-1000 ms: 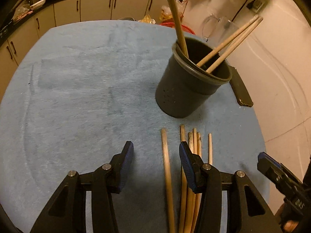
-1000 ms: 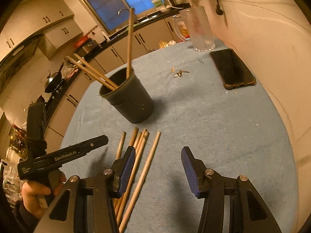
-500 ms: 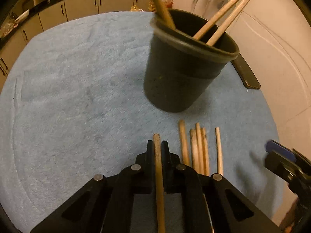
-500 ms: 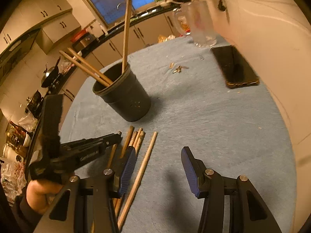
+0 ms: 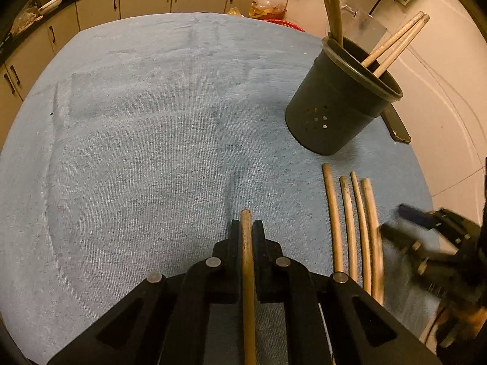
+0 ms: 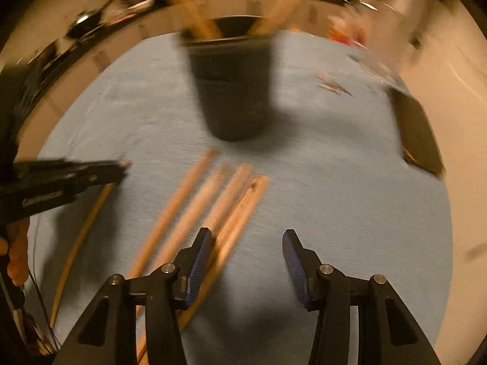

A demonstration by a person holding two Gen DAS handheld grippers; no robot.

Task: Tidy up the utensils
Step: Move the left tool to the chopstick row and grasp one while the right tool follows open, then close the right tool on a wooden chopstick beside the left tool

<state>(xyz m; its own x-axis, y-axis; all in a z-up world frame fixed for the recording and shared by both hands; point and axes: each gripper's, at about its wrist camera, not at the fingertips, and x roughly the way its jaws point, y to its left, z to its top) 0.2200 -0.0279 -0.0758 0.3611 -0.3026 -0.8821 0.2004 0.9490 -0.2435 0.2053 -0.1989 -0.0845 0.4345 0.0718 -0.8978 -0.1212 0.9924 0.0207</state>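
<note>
Gripping: the left gripper (image 5: 247,228) has its jaws closed tight on one wooden chopstick (image 5: 248,261), which runs back between the fingers with its tip poking just past them.
Left gripper place: over the blue cloth (image 5: 146,140) that covers the bench, toward the near edge.
Right gripper (image 6: 247,255): jaws spread wide and holding nothing, hovering over the cloth; its left blue pad (image 6: 199,258) lies just beside the loose chopsticks.
Loose chopsticks (image 5: 353,228): four lie side by side on the cloth near the right edge of the bench, tips pointing toward the holder, just short of it.
Holder: a dark round utensil cup (image 5: 338,106) stands upright near the far right edge, with small holes low on its wall.
Chopsticks in the holder (image 5: 395,42): several lean out over its rim.
Phone (image 6: 420,133): what looks like a dark phone lies flat beyond the cup by the right edge; the right wrist view is motion-blurred.
</note>
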